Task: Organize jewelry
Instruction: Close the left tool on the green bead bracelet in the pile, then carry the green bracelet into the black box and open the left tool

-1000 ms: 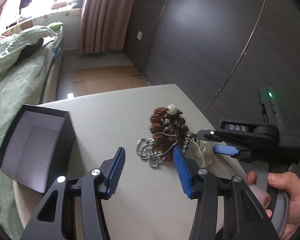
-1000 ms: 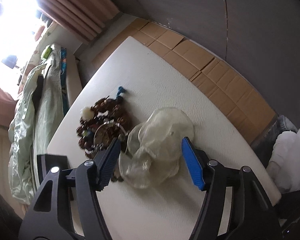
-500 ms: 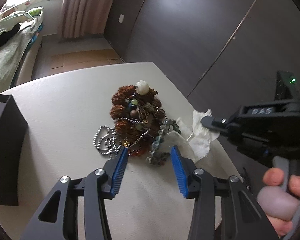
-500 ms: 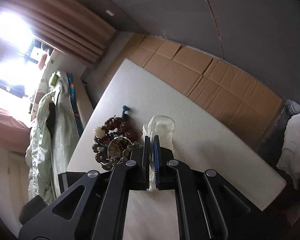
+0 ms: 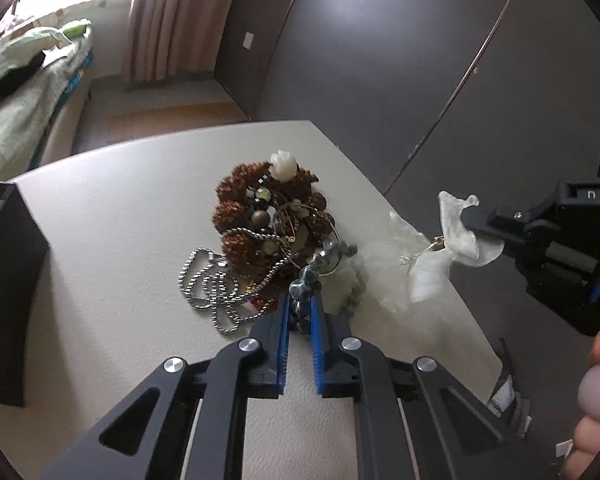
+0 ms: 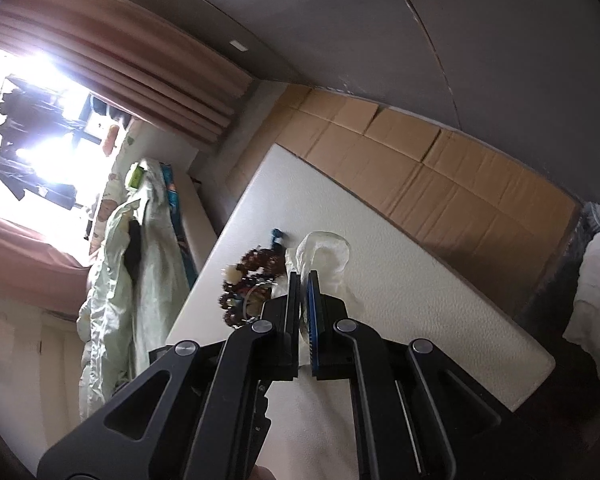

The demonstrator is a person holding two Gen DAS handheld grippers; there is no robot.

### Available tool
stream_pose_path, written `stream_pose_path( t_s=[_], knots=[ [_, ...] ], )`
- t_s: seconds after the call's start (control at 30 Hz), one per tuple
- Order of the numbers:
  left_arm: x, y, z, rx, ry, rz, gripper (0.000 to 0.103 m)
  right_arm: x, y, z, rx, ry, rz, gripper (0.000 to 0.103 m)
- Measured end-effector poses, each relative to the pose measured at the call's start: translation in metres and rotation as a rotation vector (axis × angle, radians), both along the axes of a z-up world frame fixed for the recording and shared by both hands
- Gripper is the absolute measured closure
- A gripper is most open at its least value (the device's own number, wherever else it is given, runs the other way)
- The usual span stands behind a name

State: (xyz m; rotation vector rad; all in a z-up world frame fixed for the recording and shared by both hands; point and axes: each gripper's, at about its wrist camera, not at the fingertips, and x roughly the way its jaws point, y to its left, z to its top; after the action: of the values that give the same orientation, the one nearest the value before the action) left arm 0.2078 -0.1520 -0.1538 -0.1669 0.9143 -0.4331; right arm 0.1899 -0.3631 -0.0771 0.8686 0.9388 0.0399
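A tangled jewelry pile [image 5: 260,216] of brown seed beads, a white bead and a silver ball chain [image 5: 212,284] lies on the pale table [image 5: 120,220]. My left gripper [image 5: 300,300] is at the pile's near edge. Its jaws are closing, and the blue pads press on a strand of blue-grey beads [image 5: 304,280]. My right gripper [image 5: 480,228] is shut on a sheer white pouch [image 5: 460,236] and holds it above the table's right side. In the right wrist view the pouch [image 6: 324,252] sticks out past the shut right gripper [image 6: 303,280], with the pile [image 6: 252,272] to its left.
A black box [image 5: 4,280] stands on the table at the left. The table's right edge [image 5: 440,264] drops off towards a dark wardrobe wall. A bed with a green quilt [image 6: 116,264] lies beyond the table. Cardboard sheets [image 6: 420,168] cover the floor. A hand [image 5: 596,380] grips the right handle.
My left gripper moved forward and down to the pile, and its jaws came together around the blue-grey strand. The right gripper shut on the pouch and lifted it off the table.
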Motion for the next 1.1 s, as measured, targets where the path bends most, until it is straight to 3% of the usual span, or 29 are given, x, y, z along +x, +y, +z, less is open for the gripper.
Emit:
stream_pose_path(
  t_s=[0.33,0.6,1.1],
  knots=[
    [-0.032,0.028,0.041,-0.074,-0.069,0.026,0.096,-0.015,0.006,0.019,-0.025,-0.073,0.025,0.098],
    [-0.052,0.062,0.092,-0.155,-0.142,0.090,0.096,-0.023,0.025,0.036,-0.017,-0.155,0.082,0.098],
    [-0.075,0.141,0.141,-0.198,-0.220,0.235,0.096,-0.025,0.109,0.063,0.080,-0.300,0.270,0.098]
  ],
)
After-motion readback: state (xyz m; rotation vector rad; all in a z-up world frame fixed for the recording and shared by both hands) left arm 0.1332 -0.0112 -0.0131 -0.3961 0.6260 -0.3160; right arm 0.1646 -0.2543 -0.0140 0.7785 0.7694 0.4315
